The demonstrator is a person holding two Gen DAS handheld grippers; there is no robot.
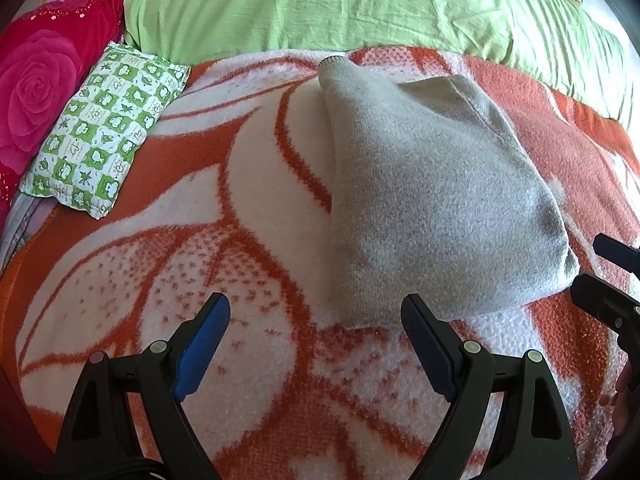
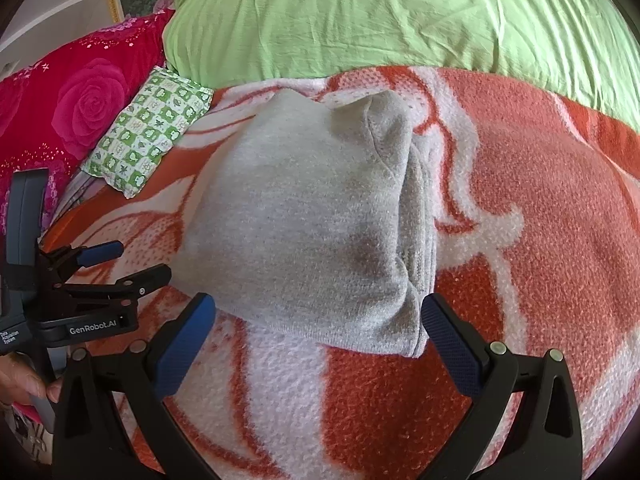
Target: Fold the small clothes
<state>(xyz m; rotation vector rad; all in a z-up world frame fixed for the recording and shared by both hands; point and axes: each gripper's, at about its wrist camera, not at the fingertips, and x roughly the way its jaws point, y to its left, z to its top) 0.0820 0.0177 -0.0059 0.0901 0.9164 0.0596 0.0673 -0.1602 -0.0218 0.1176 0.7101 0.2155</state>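
A small grey knitted garment [image 1: 440,192] lies folded into a compact bundle on an orange-and-white blanket [image 1: 248,184]; a cuff end pokes out at its far side. My left gripper [image 1: 316,304] is open, just short of the bundle's near left corner, holding nothing. In the right wrist view the same grey garment [image 2: 312,220] shows stacked layers along its right edge. My right gripper [image 2: 320,304] is open, its fingers either side of the bundle's near edge, not closed on it. Each gripper shows in the other's view: right gripper [image 1: 592,266], left gripper [image 2: 140,260].
A green duvet [image 1: 340,4] is heaped behind the blanket. A pink rose-print pillow [image 1: 36,92] and a small green-and-white checked pillow [image 1: 104,128] lie at the far left. A hand [image 2: 24,384] holds the left gripper's handle.
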